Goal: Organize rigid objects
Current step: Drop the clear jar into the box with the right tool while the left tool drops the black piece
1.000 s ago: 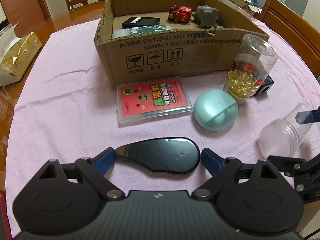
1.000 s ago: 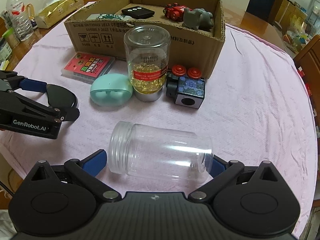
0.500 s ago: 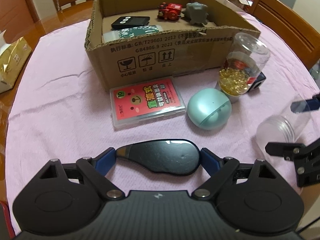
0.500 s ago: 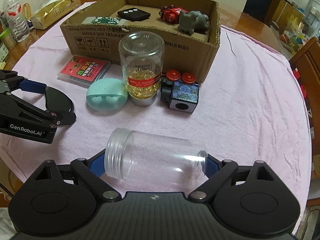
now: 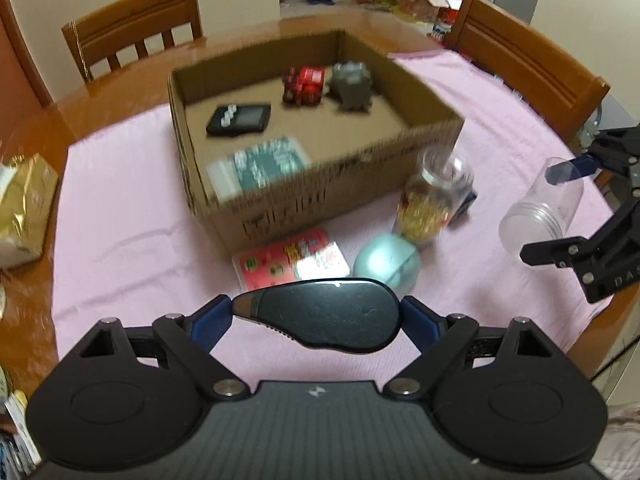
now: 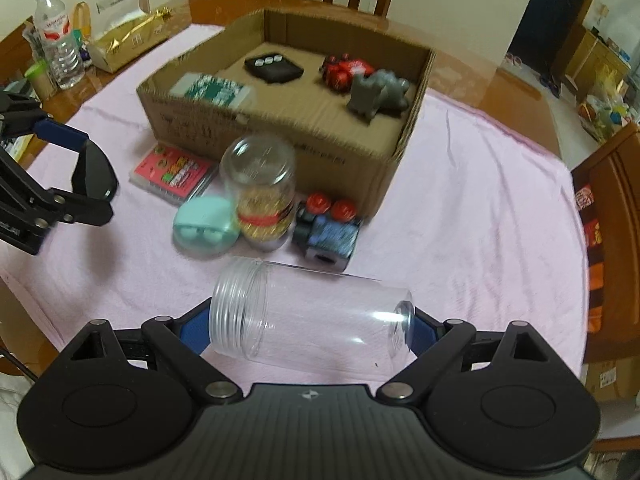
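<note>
My left gripper is shut on a flat black oval case and holds it above the pink cloth. It also shows in the right wrist view. My right gripper is shut end to end on an empty clear plastic jar, lifted off the cloth; the jar also shows in the left wrist view. The open cardboard box ahead holds a black remote, a green card pack, a red toy and a grey toy.
On the cloth before the box lie a red card case, a mint oval case, a jar of yellow capsules and a dark cube with red knobs. Wooden chairs surround the table. A gold pack lies left.
Both grippers have risen with their objects, so the box interior shows from above. The jar and black case have left the cloth.
</note>
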A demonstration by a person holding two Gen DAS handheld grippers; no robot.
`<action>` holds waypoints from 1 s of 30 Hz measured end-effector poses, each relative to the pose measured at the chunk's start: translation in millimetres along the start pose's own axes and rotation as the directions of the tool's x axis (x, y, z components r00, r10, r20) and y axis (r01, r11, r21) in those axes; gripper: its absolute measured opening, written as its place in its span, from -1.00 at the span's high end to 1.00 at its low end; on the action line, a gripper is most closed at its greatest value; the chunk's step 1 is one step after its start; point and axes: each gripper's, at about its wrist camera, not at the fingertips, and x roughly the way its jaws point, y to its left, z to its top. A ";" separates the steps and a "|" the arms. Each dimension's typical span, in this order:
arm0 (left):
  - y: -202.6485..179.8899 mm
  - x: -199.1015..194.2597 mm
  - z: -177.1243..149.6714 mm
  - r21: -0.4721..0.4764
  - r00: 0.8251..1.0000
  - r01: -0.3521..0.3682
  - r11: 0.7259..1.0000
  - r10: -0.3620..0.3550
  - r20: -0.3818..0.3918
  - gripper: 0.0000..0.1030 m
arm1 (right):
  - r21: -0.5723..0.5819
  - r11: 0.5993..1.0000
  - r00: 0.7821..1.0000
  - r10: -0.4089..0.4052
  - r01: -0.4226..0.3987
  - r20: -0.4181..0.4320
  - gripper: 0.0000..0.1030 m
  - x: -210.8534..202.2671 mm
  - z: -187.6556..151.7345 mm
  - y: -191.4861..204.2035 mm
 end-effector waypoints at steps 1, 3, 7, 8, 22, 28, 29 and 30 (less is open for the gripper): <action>1.3 -3.8 3.3 0.001 1.000 0.002 1.000 -0.002 0.009 -0.73 | -0.001 1.000 1.000 -0.001 0.001 0.009 -0.85 -3.8 4.4 -4.1; 2.9 -9.8 12.6 0.005 1.000 0.000 1.000 0.000 0.030 -0.73 | -0.004 1.000 1.000 -0.002 0.003 0.029 -0.85 -10.4 12.3 -11.6; 8.7 -19.4 29.2 0.011 0.997 -0.011 1.000 0.010 0.077 -0.73 | -0.020 1.000 0.997 -0.020 0.021 0.078 -0.85 -20.7 33.0 -23.7; 9.9 -20.9 33.1 0.011 0.996 -0.014 1.000 0.013 0.088 -0.73 | -0.022 0.999 0.996 -0.022 0.024 0.090 -0.85 -22.4 38.4 -26.8; 46.0 -25.2 79.0 -0.070 0.983 -0.069 0.995 0.080 0.165 -0.73 | -0.128 0.992 0.983 0.040 -0.017 0.177 -0.85 -5.2 119.8 -33.9; 55.5 -16.7 93.5 -0.088 0.978 -0.097 0.991 0.111 0.176 -0.73 | -0.132 0.990 0.979 0.077 -0.053 0.190 -0.93 14.9 148.0 -33.3; 56.7 -14.6 96.2 -0.090 0.978 -0.099 0.991 0.113 0.175 -0.73 | -0.129 0.989 0.978 0.093 -0.070 0.185 -1.00 18.5 151.2 -33.1; 57.5 -13.0 97.8 -0.092 0.978 -0.101 0.991 0.116 0.174 -0.73 | -0.126 0.989 0.978 0.103 -0.081 0.182 -1.00 21.1 153.2 -32.5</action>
